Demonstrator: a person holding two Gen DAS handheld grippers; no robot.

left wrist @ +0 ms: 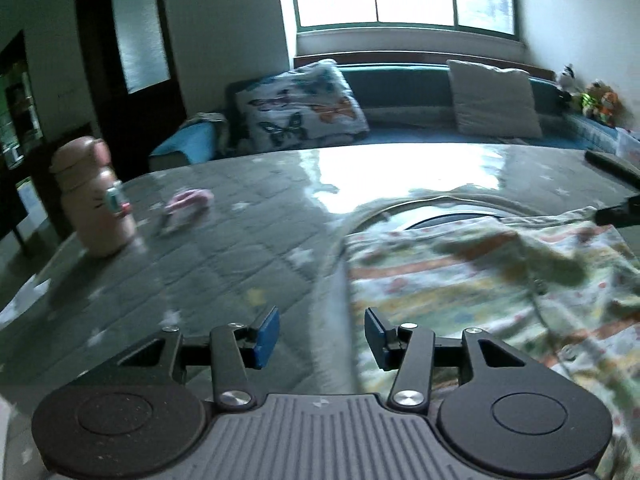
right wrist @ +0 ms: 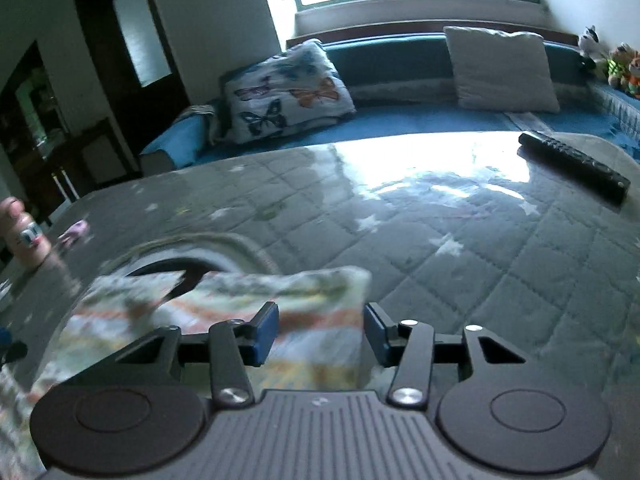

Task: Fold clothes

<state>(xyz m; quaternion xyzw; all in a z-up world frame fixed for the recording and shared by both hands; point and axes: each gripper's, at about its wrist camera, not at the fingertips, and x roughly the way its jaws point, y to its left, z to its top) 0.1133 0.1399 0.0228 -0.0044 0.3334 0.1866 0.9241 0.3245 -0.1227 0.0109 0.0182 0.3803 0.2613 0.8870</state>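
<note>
A light garment with a colourful striped print [left wrist: 480,280] lies spread on the grey quilted table cover [left wrist: 220,248], with a greyish neck band [left wrist: 400,208] at its far end. My left gripper [left wrist: 322,336] is open over the garment's left edge, holding nothing. In the right wrist view the garment [right wrist: 248,304] lies under and left of my right gripper [right wrist: 320,334], which is open above its right corner. The right gripper's tip shows at the far right of the left wrist view [left wrist: 616,212].
A pink bottle [left wrist: 94,200] stands at the table's left, with a small pink item [left wrist: 188,200] beside it. A black remote [right wrist: 572,166] lies at the far right. Behind the table is a blue sofa [right wrist: 400,120] with a butterfly pillow [right wrist: 286,92] and a white pillow [right wrist: 500,68].
</note>
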